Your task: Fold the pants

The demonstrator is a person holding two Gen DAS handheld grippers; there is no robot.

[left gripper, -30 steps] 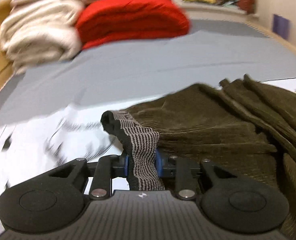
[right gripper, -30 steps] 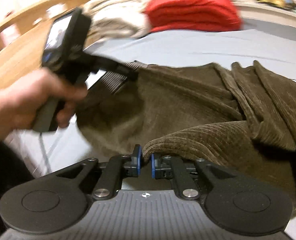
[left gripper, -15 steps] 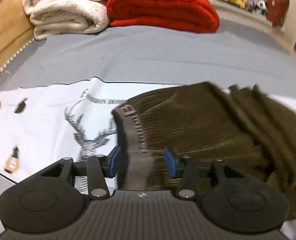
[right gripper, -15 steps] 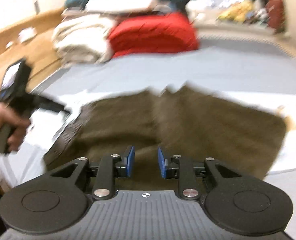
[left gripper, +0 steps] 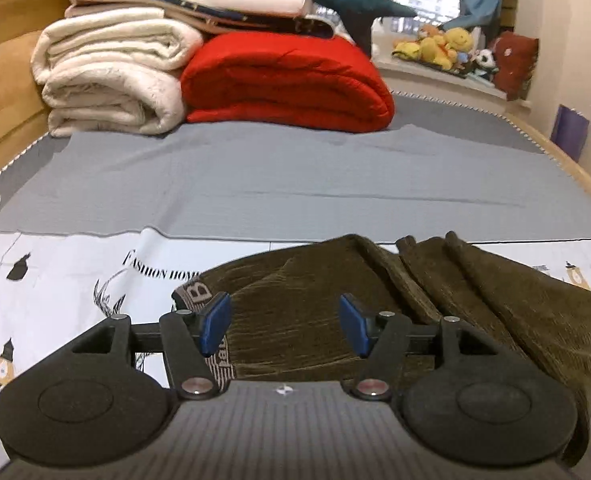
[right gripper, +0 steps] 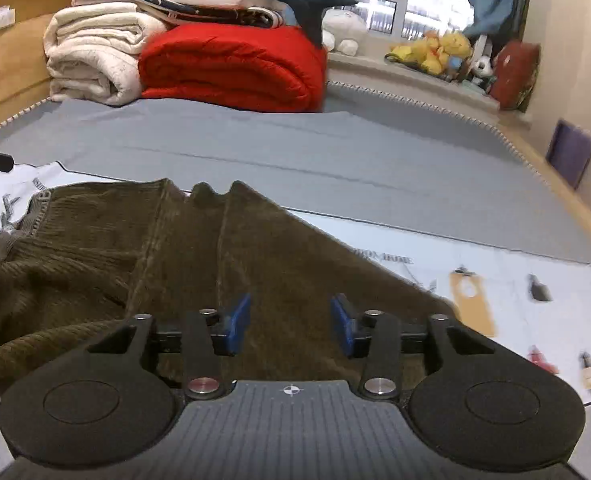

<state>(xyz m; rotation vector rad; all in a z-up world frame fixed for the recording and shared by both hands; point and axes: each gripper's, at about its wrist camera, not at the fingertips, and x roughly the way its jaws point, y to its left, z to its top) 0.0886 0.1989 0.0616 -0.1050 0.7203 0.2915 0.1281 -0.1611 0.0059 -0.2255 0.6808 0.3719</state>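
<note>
Olive corduroy pants (left gripper: 435, 312) lie folded on the printed sheet (left gripper: 63, 280), long axis crosswise under my left gripper (left gripper: 281, 330) and right gripper (right gripper: 291, 326) (jaws just opened, nothing held); waistband (left gripper: 193, 294) nearest the left.

pants (left gripper: 475, 320) lower edge behind tongs, waistband (left gripper: 199, 292) lettering partly covered

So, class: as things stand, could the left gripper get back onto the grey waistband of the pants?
Probably yes. The left gripper is open, its jaws having just been opening, and the waistband lies flat just by its left fingertip, with nothing lying over it.
</note>
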